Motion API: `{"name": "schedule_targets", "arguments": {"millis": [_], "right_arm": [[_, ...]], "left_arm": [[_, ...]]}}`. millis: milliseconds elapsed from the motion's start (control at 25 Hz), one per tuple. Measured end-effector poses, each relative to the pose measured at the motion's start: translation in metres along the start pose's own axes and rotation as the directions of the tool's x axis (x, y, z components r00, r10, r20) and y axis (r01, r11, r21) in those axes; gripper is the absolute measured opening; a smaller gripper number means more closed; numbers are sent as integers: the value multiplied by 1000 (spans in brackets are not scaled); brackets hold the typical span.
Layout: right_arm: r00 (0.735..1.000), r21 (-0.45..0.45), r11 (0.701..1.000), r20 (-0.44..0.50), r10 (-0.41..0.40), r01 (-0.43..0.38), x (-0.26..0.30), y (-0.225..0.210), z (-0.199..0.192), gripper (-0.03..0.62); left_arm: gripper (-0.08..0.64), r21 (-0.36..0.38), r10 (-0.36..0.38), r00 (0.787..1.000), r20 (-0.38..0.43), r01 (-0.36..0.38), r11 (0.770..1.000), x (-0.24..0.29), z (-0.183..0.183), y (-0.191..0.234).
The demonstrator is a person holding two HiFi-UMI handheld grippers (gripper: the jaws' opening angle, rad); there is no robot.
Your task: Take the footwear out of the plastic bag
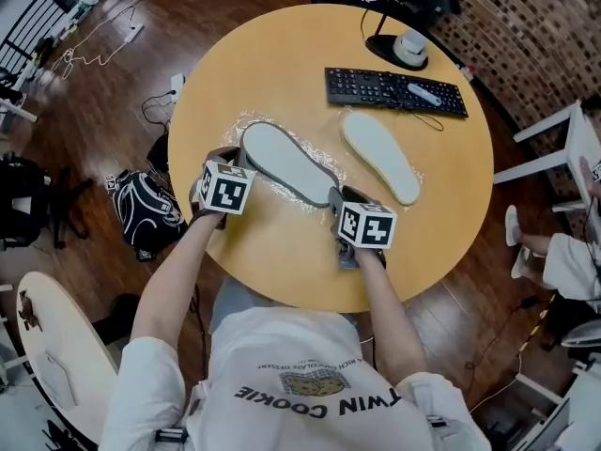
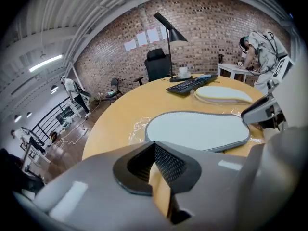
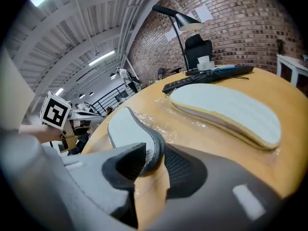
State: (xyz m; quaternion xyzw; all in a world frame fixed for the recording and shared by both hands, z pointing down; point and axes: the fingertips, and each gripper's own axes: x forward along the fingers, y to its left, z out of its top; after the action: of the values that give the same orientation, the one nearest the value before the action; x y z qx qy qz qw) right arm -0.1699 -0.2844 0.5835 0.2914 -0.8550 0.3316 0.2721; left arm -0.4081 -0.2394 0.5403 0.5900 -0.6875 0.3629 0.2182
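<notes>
Two slippers (image 1: 286, 163) (image 1: 380, 156), one keyboard (image 1: 394, 90), one lamp (image 2: 176, 35)

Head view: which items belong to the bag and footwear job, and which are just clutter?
Job: grey-edged slipper, cream slipper, plastic bag.
Lying about: keyboard, lamp, cup, backpack on the floor.

Bright, even light comes from ceiling strip lamps (image 3: 102, 57) high beyond the right gripper (image 3: 150, 170), casting soft shadows. Both gripper views curve toward dark corners, their near jaws blurred.
</notes>
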Motion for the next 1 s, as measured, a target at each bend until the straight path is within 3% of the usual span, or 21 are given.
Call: {"name": "schedule_targets", "arguments": {"millis": [320, 480, 760, 1000], "right_arm": [[997, -172, 982, 22, 78, -73, -12, 6, 13, 109], [987, -223, 965, 43, 155, -141, -29, 33, 17, 109], [955, -312, 914, 55, 291, -260, -58, 92, 11, 109], [923, -440, 837, 44, 383, -326, -101, 135, -10, 109]], "left_arm": [[2, -156, 49, 993, 104, -33, 987, -62, -8, -35], [2, -285, 73, 985, 154, -27, 958, -93, -17, -51], [2, -377, 108, 973, 204, -24, 926, -145, -46, -77], [2, -448, 182, 962, 203, -74, 891, -195, -78, -104]]}}
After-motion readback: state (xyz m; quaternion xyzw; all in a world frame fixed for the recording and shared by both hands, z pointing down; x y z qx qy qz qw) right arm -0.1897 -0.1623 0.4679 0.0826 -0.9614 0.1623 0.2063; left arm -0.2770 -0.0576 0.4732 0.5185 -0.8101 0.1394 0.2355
